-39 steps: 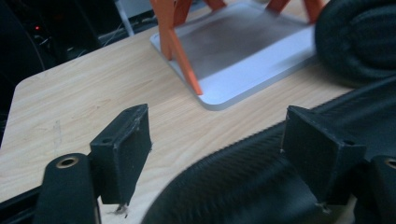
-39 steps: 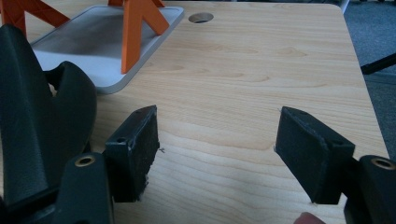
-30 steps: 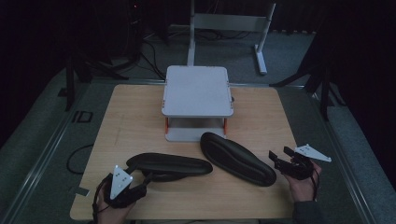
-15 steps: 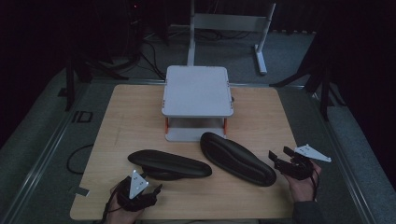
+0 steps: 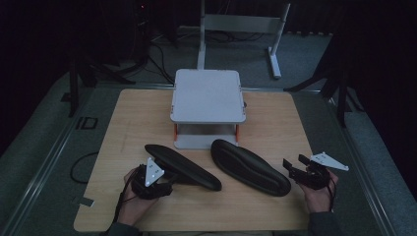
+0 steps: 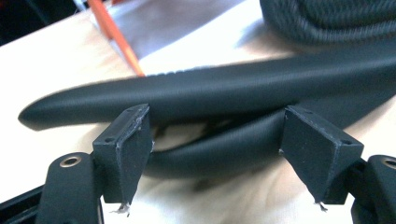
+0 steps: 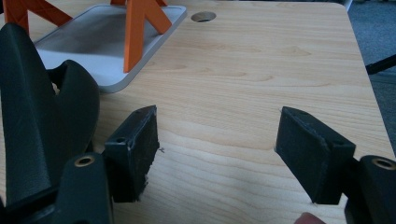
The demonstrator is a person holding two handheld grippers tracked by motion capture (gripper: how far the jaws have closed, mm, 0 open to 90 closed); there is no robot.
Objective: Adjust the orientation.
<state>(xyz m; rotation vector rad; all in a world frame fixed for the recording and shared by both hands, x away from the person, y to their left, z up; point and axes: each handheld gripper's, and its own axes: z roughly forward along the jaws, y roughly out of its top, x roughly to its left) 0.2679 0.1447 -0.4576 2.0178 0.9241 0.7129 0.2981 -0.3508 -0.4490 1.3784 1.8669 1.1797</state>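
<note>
Two long black curved pads lie on the wooden table (image 5: 137, 118): the left pad (image 5: 182, 166) and the right pad (image 5: 250, 167). My left gripper (image 5: 169, 182) points at the near edge of the left pad. In the left gripper view its jaws have just been opening. My left gripper (image 6: 215, 149) now stands wide, with the left pad (image 6: 224, 91) just past the fingertips and its lower rim between them, untouched. My right gripper (image 5: 290, 169) rests open beside the right pad's end. In the right gripper view the right gripper (image 7: 215, 149) frames bare wood, with the right pad (image 7: 32, 121) at the left.
A grey two-level stand (image 5: 207, 93) with orange posts (image 7: 137, 32) sits at the table's middle back, its base (image 7: 93, 46) close to both pads. A cable hole (image 7: 203, 17) lies in the tabletop. Dark floor, cables and a metal frame surround the table.
My left gripper has moved right along the table's front and closer to the left pad's near edge. The right gripper and both pads have stayed put.
</note>
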